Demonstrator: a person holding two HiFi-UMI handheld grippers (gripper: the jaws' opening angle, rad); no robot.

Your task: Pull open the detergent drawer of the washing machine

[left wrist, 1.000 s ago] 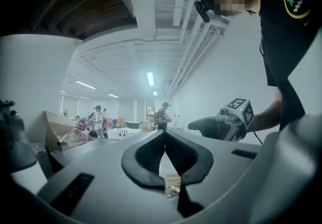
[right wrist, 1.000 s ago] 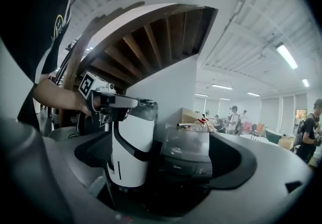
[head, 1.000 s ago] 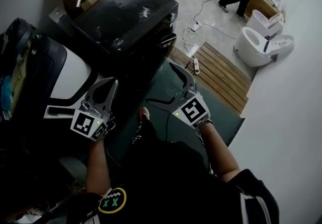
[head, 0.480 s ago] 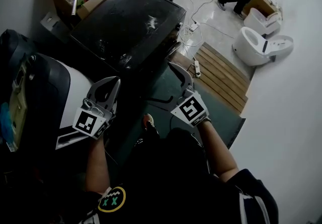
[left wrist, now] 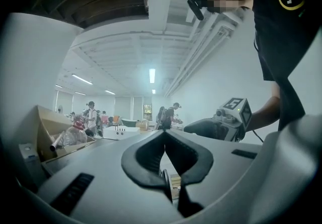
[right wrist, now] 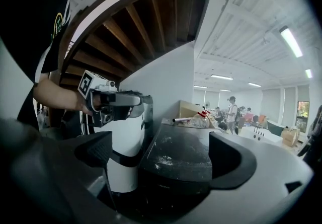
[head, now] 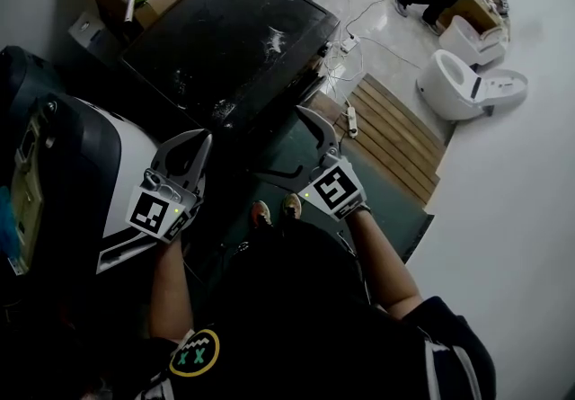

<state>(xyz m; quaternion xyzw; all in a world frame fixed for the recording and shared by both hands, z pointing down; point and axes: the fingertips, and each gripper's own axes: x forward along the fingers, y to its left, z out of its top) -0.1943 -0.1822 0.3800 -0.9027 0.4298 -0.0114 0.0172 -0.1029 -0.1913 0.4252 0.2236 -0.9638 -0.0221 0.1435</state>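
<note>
Head view is showing the washing machine (head: 234, 39), black and dusty-topped, filling the upper centre of the frame; I am not making out its drawer. I am judging that a blind reach risks clamping a wrong edge. My right gripper (head: 308, 115) is hovering wide open and empty, forearm (head: 382, 259) stretching toward the machine. My left gripper (head: 203, 143) is hanging at mid-left, jaws touching, holding nothing.

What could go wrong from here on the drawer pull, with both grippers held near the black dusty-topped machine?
1. The left gripper has its jaws together on nothing; it must open before it can take a handle.
2. The right gripper is open and empty, short of the black dusty-topped machine. No detergent drawer shows in any view, so the reach may be misaimed.
3. White cables lie on the floor beside the machine: a possible trip or snag.
</note>
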